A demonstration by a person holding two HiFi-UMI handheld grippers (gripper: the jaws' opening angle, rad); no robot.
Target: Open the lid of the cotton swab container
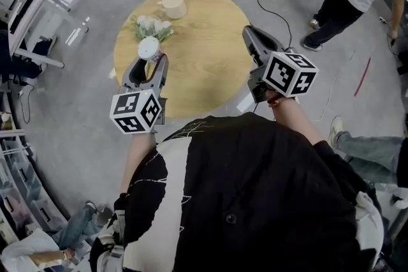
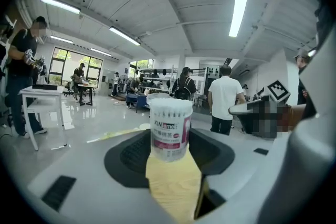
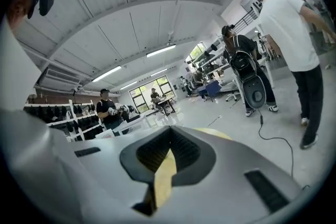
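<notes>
Jaws of the left gripper (image 1: 150, 60) clamp the white cylindrical cotton swab container (image 2: 170, 128); the right gripper (image 1: 248, 34) is closed and empty at the round wooden table's (image 1: 204, 79) right edge.

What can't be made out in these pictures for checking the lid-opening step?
- Whether the cotton swab container is closed on top: in the left gripper view its rim merges with a pale object behind; in the head view it is too small.
- Whether its base rests on the table or is lifted: in the head view the container itself hides it.
- What the flowers stand in: in the head view the blooms cover it.
</notes>
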